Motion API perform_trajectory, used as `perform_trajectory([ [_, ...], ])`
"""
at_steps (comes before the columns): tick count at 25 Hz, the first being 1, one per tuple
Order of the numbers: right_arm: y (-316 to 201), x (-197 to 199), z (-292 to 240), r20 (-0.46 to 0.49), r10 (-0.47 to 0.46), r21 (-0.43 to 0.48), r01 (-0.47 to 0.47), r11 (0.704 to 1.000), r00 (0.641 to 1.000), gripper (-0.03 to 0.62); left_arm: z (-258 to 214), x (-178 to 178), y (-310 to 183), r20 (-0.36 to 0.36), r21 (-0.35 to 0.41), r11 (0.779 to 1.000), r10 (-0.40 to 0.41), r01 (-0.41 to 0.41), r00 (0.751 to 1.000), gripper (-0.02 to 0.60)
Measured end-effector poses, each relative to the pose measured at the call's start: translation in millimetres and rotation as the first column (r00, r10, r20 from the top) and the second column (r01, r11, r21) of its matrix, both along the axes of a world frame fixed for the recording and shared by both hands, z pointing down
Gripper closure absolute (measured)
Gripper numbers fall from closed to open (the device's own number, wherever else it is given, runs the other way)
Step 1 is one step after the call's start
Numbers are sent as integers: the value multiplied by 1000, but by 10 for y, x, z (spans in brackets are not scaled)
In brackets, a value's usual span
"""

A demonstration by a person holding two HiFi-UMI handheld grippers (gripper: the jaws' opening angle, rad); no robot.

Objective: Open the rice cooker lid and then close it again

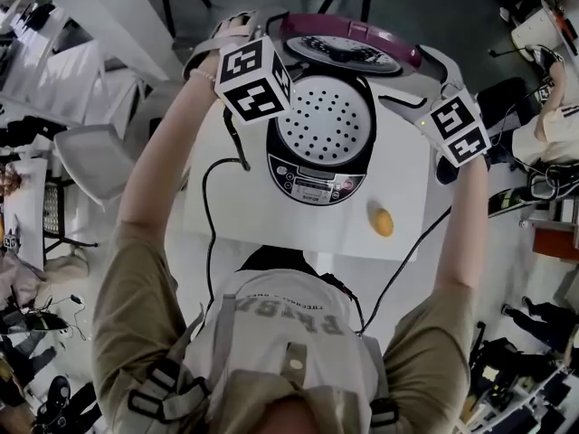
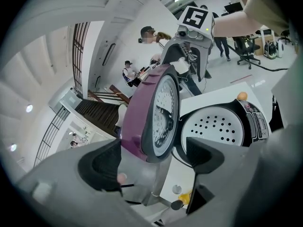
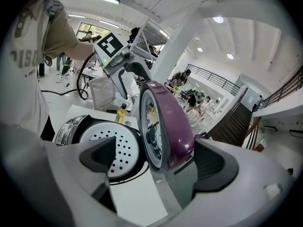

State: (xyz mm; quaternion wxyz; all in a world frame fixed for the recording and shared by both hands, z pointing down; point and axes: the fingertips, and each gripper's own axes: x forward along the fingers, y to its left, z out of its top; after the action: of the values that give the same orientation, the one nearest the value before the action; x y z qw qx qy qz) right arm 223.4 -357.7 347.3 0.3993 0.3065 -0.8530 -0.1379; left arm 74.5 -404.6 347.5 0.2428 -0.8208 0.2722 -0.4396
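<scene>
Rice cooker sits mid white tabletop, control panel turned toward the person. Purple lid is fully open and stands upright on the hinge at the cooker's far side, grey inner face toward the pot. Pot mouth is covered by a white tray with holes.

Left gripper: jaws wide apart, straddling the lid's left edge. Purple back faces one pad, inner face the other. A gap shows on the inner side, so the lid is not clamped. Cannot tell whether the back touches the pad.

Right gripper: jaws also wide, straddling the lid's right edge. The purple back lies very close to the far pad, and contact is not clear. A clear gap shows on the inner side.

Both grippers are held high at the lid, one at each side, arms stretched forward.

Small orange ball lies on the tabletop near the cooker's front right, apart from it. Black cable trails over the tabletop's left part.
</scene>
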Motion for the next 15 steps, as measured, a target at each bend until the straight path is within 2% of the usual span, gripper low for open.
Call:
perform_trajectory([
  [8, 283, -39, 92, -32, -29, -20, 28, 999, 999, 108, 75, -59, 283, 6, 9, 1000, 17, -17, 1000, 138],
  [15, 429, -60, 164, -21, -46, -36, 45, 998, 999, 108, 155, -86, 432, 33, 5, 999, 34, -34, 999, 138],
])
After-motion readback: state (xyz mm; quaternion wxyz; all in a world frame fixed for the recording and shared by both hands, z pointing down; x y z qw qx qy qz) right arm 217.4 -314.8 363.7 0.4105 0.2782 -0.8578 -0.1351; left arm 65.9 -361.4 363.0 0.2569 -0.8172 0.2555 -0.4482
